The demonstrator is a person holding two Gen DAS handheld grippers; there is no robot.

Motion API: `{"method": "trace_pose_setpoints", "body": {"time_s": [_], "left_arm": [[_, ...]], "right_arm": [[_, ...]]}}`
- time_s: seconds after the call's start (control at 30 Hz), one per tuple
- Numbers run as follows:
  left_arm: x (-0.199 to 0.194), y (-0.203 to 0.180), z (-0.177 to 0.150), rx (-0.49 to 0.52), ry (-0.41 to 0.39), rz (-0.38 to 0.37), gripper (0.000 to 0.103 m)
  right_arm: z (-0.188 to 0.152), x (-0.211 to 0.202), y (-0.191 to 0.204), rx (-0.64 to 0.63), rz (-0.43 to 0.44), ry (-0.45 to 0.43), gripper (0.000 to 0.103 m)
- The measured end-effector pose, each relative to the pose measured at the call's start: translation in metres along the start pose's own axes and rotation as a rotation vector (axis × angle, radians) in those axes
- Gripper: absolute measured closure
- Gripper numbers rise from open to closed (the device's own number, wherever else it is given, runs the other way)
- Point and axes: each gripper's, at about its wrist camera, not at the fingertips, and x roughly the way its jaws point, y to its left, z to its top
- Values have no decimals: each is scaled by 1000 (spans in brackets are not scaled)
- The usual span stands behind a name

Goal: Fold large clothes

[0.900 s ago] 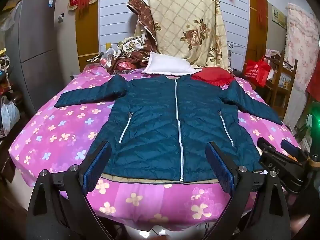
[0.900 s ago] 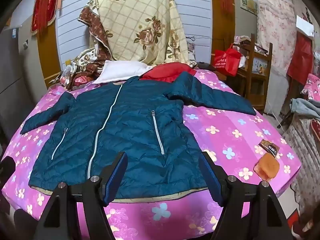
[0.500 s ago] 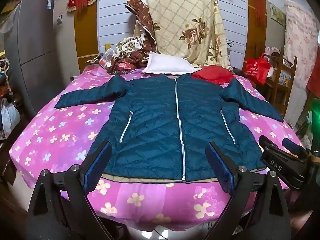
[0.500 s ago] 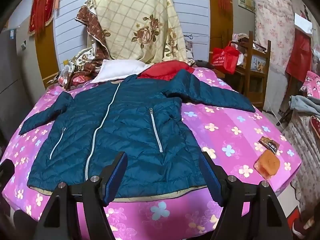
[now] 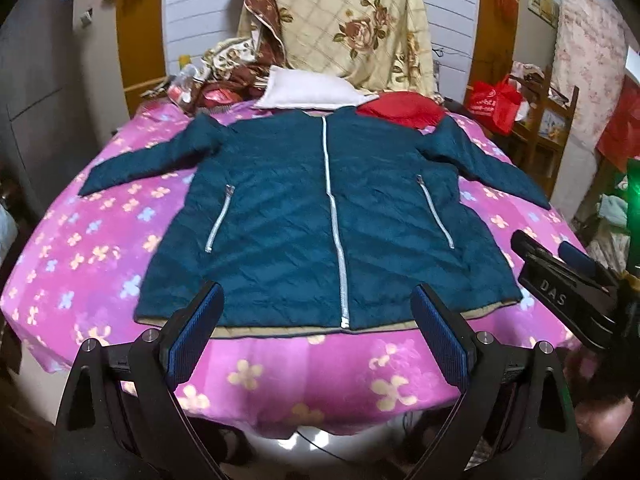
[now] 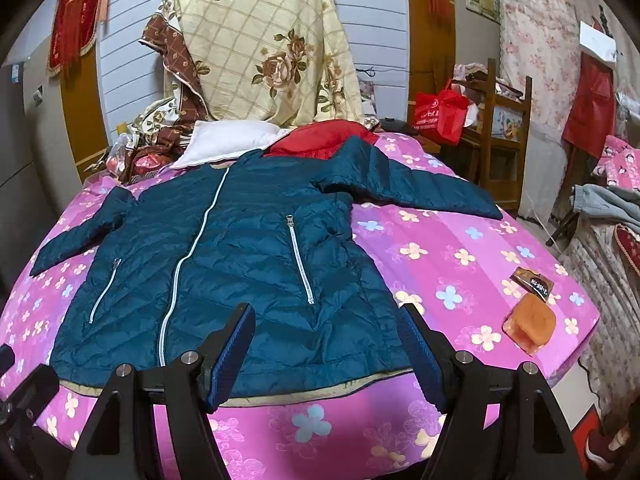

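Note:
A dark teal quilted jacket (image 5: 304,216) lies flat, front up and zipped, on a pink flowered bed (image 5: 92,248), sleeves spread to both sides. It also shows in the right wrist view (image 6: 240,264). My left gripper (image 5: 316,320) is open and empty, hovering just short of the jacket's hem near the zipper's end. My right gripper (image 6: 326,340) is open and empty over the hem at the jacket's right side. The right gripper's body also shows in the left wrist view (image 5: 568,292).
A white pillow (image 5: 312,90) and a red garment (image 5: 400,108) lie at the jacket's collar. A floral quilt (image 6: 264,44) hangs behind. Two small orange and brown packets (image 6: 530,320) lie on the bed at right. A wooden shelf (image 6: 504,120) with a red bag (image 6: 438,114) stands at far right.
Both grippers have moved slightly forward and higher toward the jacket's hem. The jacket has not moved.

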Motion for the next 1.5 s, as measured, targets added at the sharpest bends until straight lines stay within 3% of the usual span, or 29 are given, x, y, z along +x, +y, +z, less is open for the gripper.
{"method": "trace_pose_setpoints", "body": {"time_s": [0.1,0.43,0.63,0.77,0.87,1.03,1.1,1.13,1.17,1.2,1.23,1.27,1.37,1.5], "left_arm": [[2,2,-1,-28,15,-15,8],[14,30,0,-63,23,54,8],[33,94,8,-127,23,173,8],[60,157,5,-212,41,230,8],[90,199,3,-258,85,219,8],[128,229,0,-334,172,96,8],[141,229,1,-351,194,72,8],[147,228,1,-347,211,68,13],[156,226,1,-338,239,64,38],[169,225,0,-331,300,47,55],[175,225,-2,-340,337,36,66],[171,220,-2,-334,301,61,76],[166,209,-3,-310,318,76,84],[147,196,-15,-294,312,104,87]], "right_arm": [[-2,3,-3,7,0,12,32],[-3,13,-12,12,-55,0,30],[-8,73,-65,63,-112,200,28],[-14,100,-101,124,-39,276,28],[-18,120,-111,150,40,330,28],[-24,150,-101,168,153,402,29],[-25,158,-94,158,158,410,40],[-24,161,-90,151,157,413,44],[-23,161,-87,142,157,410,55],[-21,164,-85,143,171,419,60],[-20,164,-85,145,178,424,66],[-20,163,-84,144,178,424,73],[-22,155,-80,118,168,429,84],[-31,134,-77,77,148,431,88]]}}
